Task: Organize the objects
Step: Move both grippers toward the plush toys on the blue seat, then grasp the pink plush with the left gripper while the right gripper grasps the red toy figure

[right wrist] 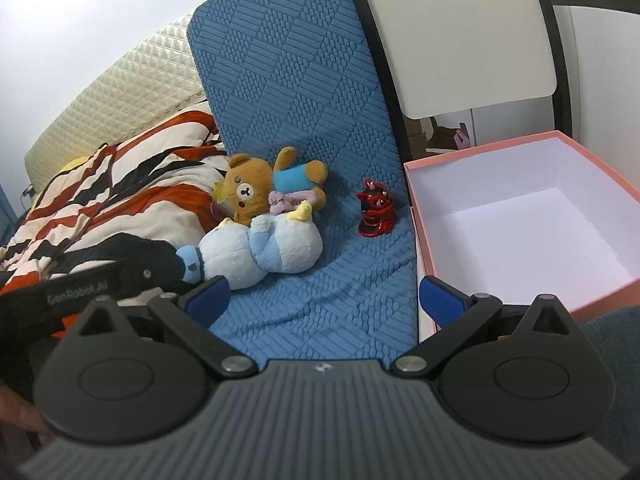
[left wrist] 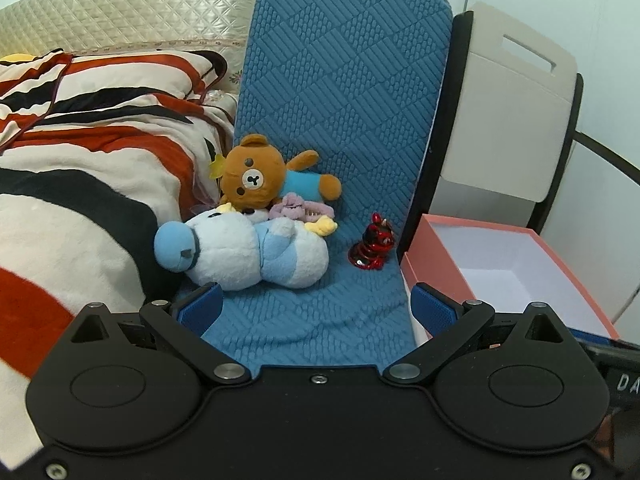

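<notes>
left wrist view had your left gripper (left wrist: 316, 306) hanging low over the blue textured mat (left wrist: 344, 92), its jaws spread wide with nothing between them. right wrist view showed the right gripper (right wrist: 324, 300) the same way, jaws apart and empty, near the front of that mat.

your things to sort lay in a heap on the mat's left side, against the striped blanket (left wrist: 80, 152). the white and blue plush (left wrist: 244, 250) lay nearest you on its side, with the brown bear (left wrist: 256, 176) behind it and touching it. a small lilac plush (left wrist: 294, 208) was wedged between those two. the red glossy figurine (left wrist: 370, 246) stood apart to the right, near the mat's edge. the pink box (left wrist: 516, 268) sat open and empty just beside the mat on the right, and looked like the likely place for them.

the plush toys probably handled light and soft; they would squash under the pads, so you'd have wanted a deep bite across the torso, not a limb or ear. the white and blue one's middle faced you and offered the easiest hold. the figurine looked hard, slick and possibly breakable, and small too. it likely called for a gentle, centred pinch across its body low down, or it could have squirted out or tipped over.
</notes>
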`<state>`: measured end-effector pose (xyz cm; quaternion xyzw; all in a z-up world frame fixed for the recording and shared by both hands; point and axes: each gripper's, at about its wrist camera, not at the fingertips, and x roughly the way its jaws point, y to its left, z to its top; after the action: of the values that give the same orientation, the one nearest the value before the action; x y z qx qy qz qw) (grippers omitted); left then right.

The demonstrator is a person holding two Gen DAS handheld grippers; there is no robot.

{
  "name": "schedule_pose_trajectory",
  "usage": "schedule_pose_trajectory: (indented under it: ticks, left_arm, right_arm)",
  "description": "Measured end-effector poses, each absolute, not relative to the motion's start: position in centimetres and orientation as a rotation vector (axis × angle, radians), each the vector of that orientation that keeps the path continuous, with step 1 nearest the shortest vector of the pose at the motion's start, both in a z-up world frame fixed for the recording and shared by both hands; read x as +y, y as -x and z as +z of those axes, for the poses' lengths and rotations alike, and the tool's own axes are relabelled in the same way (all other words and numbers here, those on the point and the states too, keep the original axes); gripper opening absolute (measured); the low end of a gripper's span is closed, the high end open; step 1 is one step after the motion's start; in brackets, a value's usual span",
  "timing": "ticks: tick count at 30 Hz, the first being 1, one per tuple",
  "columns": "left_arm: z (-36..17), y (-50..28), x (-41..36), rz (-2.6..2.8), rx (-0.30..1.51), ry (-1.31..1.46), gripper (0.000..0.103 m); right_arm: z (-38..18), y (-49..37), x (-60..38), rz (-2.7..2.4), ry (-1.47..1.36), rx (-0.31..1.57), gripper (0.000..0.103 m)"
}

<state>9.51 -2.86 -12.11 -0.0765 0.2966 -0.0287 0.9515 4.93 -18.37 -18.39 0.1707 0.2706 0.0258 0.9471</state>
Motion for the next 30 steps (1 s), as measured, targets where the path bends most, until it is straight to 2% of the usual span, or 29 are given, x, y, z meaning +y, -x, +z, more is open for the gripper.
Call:
schedule_pose_trajectory:
  ticks: [21, 30]
  left_arm:
    - [-15.3, -21.3, -0.9, -0.045, 0.56, 0.203, 0.1]
    - [-18.3, -27.3, 0.4, -0.066, 0.613, 0.239, 0.096]
  right_arm:
    - [-20.8, -14.5, -18.1, 0.066, -0.246, 0.552, 0.102]
    - [-22.1, -19.7, -17.1, 0.091, -0.166, 0.578, 0.09]
